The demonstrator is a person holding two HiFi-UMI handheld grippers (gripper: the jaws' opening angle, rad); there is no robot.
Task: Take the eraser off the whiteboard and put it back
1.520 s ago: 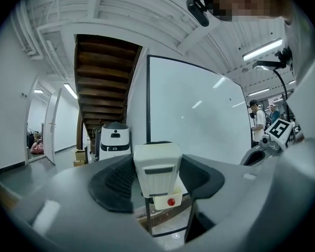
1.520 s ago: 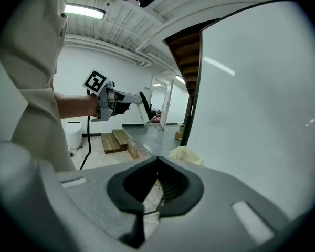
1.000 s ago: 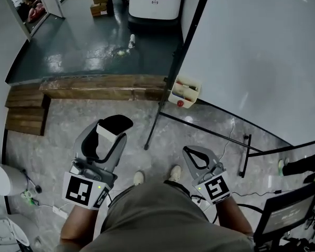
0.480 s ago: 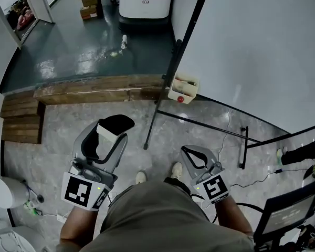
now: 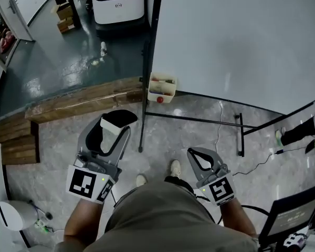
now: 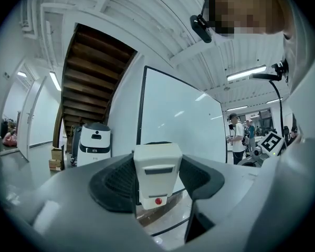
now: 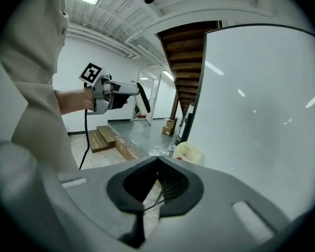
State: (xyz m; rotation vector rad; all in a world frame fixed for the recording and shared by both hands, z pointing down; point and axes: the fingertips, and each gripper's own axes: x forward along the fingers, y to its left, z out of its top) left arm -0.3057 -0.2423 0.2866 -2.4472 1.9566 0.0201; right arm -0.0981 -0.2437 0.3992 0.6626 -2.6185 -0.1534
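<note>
Since a second ago the whiteboard [image 5: 241, 41] edge and the cream box [image 5: 161, 85] on its stand have slid left in the head view. Eraser [image 6: 156, 169]: white hard-plastic block with a grey slot on its back, clamped between the left gripper's [image 5: 115, 122] black ribbed fingers, well short of the board. Its long axis is foreshortened and unclear; the dark far edge points forward. Right gripper [image 7: 157, 161]: fingers pressed together, nothing between them.

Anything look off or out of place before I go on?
Nothing looks damaged. The eraser is off the whiteboard, clamped in the left gripper. On the dark floor past the wooden step, a small white object lies beside a shiny patch, possibly a spill; too small to tell.
</note>
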